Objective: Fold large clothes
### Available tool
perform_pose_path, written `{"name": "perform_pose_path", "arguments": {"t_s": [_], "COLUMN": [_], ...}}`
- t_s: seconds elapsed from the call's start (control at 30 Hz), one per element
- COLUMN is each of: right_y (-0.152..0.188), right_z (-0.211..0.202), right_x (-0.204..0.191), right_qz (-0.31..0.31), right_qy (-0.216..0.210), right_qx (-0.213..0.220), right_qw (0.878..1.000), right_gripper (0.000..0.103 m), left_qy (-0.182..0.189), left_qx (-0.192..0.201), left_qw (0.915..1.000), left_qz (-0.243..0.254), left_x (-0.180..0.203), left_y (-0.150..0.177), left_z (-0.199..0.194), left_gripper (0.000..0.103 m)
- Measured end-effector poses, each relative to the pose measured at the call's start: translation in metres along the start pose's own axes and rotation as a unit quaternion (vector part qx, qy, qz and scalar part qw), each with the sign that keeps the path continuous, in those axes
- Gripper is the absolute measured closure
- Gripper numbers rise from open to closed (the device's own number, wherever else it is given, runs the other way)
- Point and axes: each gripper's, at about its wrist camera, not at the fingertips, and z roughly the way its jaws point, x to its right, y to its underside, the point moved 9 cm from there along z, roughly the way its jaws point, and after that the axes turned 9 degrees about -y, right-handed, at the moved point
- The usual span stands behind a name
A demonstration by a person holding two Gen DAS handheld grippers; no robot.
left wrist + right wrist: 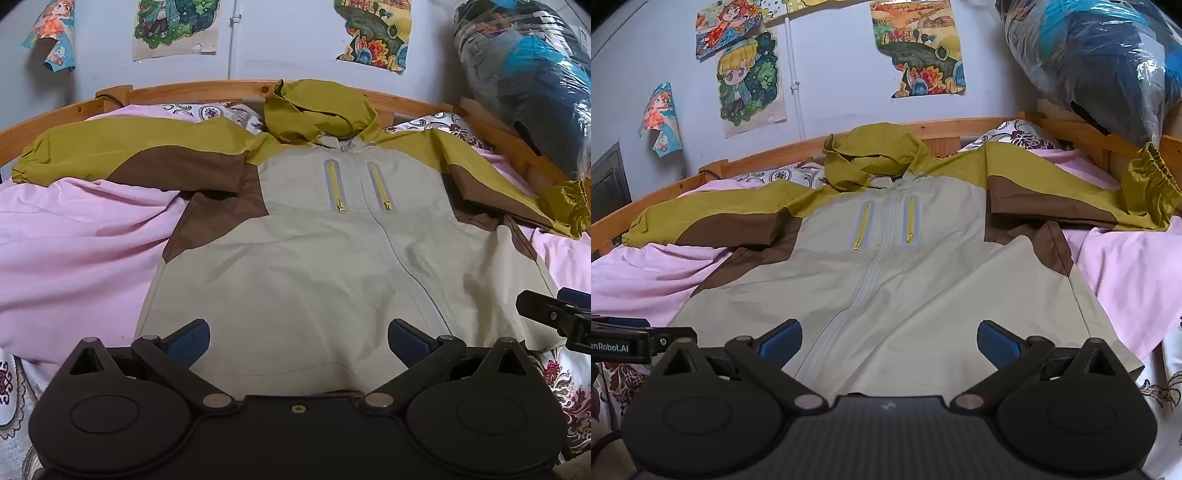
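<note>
Where the hem passes below the left gripper, jacket edge hidden, perhaps untouched

The jacket hem's middle hides behind the left gripper body. The plastic-wrapped bundle (contents unreadable) runs off frame, and the right gripper shows only partly.

A jacket lies spread flat on the bed, hood toward the headboard and wall, sleeves stretched out to either side. Both hand-held grippers sit side by side above its hem, left hand-held gripper beside right hand-held gripper. A wrapped bundle stands at the bed's far right corner.
</note>
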Motion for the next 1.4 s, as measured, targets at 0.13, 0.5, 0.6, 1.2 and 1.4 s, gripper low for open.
{"name": "perform_pose_path", "arguments": {"t_s": [0.13,0.5,0.6,1.2,1.4], "right_y": [-0.0001,0.0001,0.0002,0.0010,0.0011], "right_z": [0.0007,0.0017,0.0016,0.0026,0.0031], "right_x": [0.0002,0.0018,0.0025,0.0022,0.0018], "right_qz": [0.001,0.002,0.002,0.004,0.005], "right_qy": [-0.001,-0.001,0.000,0.000,0.000], "right_qx": [0.001,-0.002,-0.002,-0.003,-0.003], "right_qw": [1.000,1.000,1.000,1.000,1.000], "right_gripper": [0.000,0.000,0.000,0.000,0.000], "left_qy": [0.004,-0.002,-0.001,0.000,0.000], "left_qx": [-0.001,-0.001,-0.001,-0.003,-0.003], "left_qw": [1.0000,1.0000,1.0000,1.0000,1.0000], "left_qz": [0.003,0.001,0.001,0.000,-0.001], "left_x": [0.0007,-0.0003,-0.0004,-0.0001,-0.0001], "left_y": [0.0007,0.0021,0.0021,0.0023,0.0020], "left_z": [0.0005,0.0003,0.0003,0.0004,0.0003], "left_gripper": [0.001,0.001,0.001,0.001,0.001]}}
